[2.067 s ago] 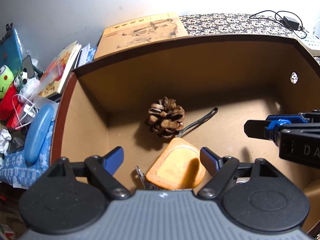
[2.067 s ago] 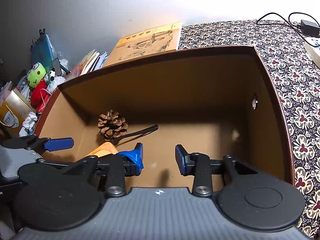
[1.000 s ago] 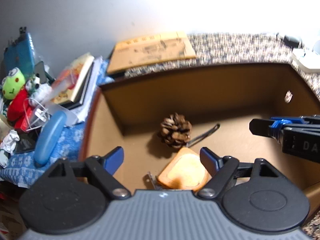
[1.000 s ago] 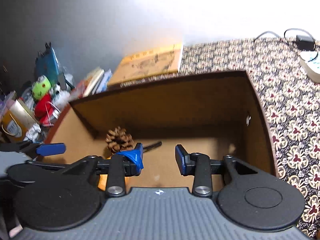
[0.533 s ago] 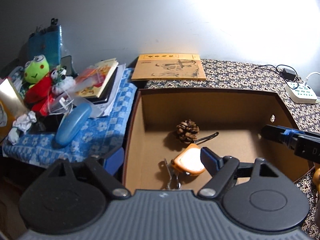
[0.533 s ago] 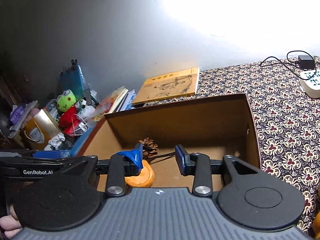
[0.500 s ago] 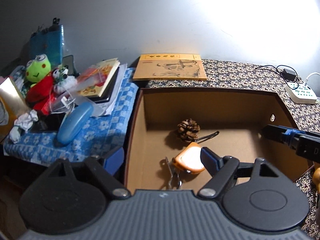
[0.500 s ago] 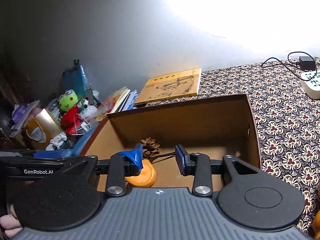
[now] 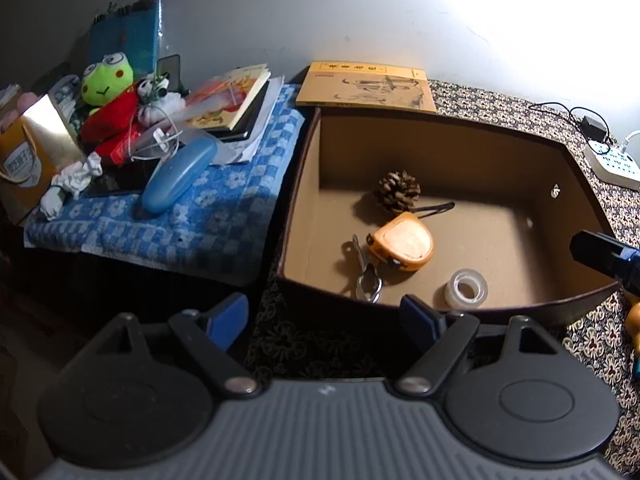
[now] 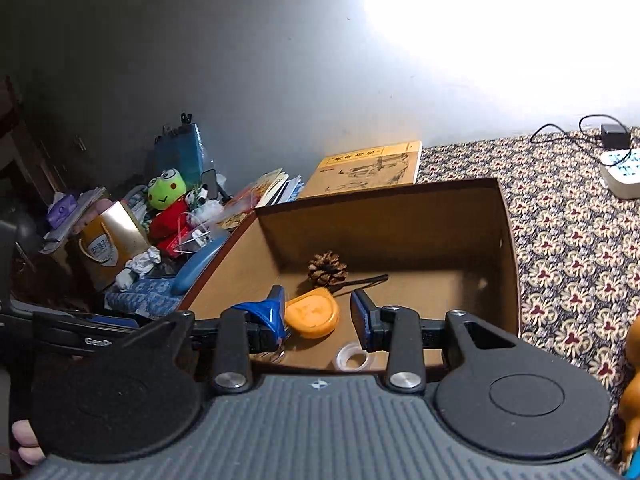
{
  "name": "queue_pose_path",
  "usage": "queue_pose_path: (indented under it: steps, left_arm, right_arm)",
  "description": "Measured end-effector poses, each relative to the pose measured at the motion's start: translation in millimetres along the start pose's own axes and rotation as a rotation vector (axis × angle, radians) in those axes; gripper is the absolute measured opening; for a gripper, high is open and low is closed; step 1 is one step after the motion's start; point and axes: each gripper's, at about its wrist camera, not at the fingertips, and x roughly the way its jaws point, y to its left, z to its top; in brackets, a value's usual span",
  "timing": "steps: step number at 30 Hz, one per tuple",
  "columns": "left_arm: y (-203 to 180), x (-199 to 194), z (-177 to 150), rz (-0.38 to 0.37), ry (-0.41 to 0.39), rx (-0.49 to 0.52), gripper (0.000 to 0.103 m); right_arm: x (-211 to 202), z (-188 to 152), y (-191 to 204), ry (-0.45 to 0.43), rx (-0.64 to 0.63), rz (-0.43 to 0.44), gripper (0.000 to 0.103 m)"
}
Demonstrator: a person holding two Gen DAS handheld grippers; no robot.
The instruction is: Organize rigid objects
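Your left tool [image 9: 324, 320] hung released just outside the near wall of the cardboard box [image 9: 440, 148], its blue pads spread wide with nothing between them. Your right tool [image 10: 318, 318] was also released and empty, jaws parted above the box's near edge; a scrap of blue tape clung to its left pad. Inside the box, the pine cone [image 9: 399, 191] sat near the far-left corner, with a thin black clip [image 9: 434, 208] lying just beside it. The orange tape measure [image 9: 402, 246] lay on the box floor nearer the front, and a metal clip [image 9: 368, 276] rested just to its left. A clear tape roll [image 9: 466, 289] lay flat near the front wall, apart from the tape measure. Behind the box's far wall, a yellow book [image 9: 366, 87] lay on the patterned table [image 10: 568, 248].
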Motion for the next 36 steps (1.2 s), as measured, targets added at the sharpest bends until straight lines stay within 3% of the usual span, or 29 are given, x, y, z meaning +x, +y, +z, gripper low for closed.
queue_pose_path:
  steps: [16, 22, 30, 36]
  left_arm:
    - [3.5, 16.3, -27.9, -0.013, 0.087, -0.011, 0.082]
    - [4.8, 30.4, -47.7, -0.101, 0.135, -0.016, 0.082]
    - [10.9, 46.4, -82.1, -0.305, 0.152, -0.098, 0.086]
    - [5.8, 56.3, -92.2, -0.24, 0.17, -0.099, 0.085]
  right_arm:
    - [-3.2, -38.9, 17.0, 0.075, 0.02, 0.116, 0.019]
    - [14.0, -59.7, 11.2, 0.177, 0.038, 0.083, 0.018]
    - [32.5, -81.4, -4.8, 0.279, 0.119, 0.057, 0.017]
    - [47.9, -80.7, -10.3, 0.309, 0.168, 0.068, 0.017]
